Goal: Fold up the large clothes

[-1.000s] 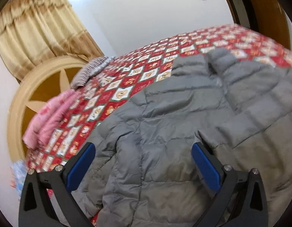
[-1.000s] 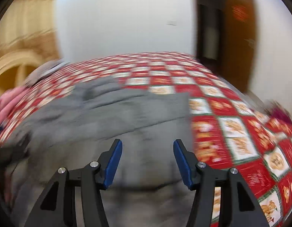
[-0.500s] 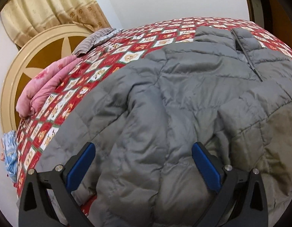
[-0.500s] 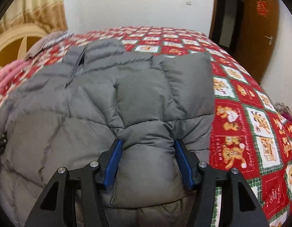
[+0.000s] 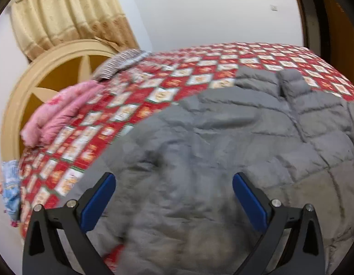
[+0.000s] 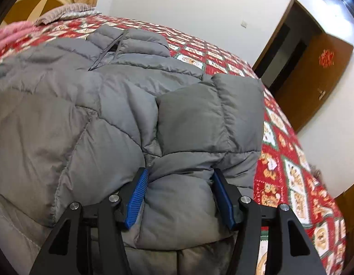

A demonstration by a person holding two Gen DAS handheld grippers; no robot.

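A large grey padded jacket (image 6: 103, 105) lies spread on the bed (image 5: 177, 84), which has a red cover with square cartoon pictures. The jacket fills most of the near part of the bed in both views, with its collar and zip toward the far side.

The right tongs (image 6: 180, 196) are closed on a thick puffy fold of the jacket, at the side of the jacket that is nearer to the brown door (image 6: 314, 80). Both blue pads press into the grey fabric, and the fabric bulges out before and behind them. Beyond the grip, a quilted part of the jacket lies doubled over the body of the jacket.

The left tongs (image 5: 173, 198) stand wide open above the other part of the jacket. Grey fabric is under the gap, but the pads do not press on it. This view is a little blurred.

At the head of the bed lie a pink blanket (image 5: 60, 112) and a striped pillow (image 5: 119, 63), before a round wooden headboard (image 5: 39, 78) and a beige curtain (image 5: 69, 16).
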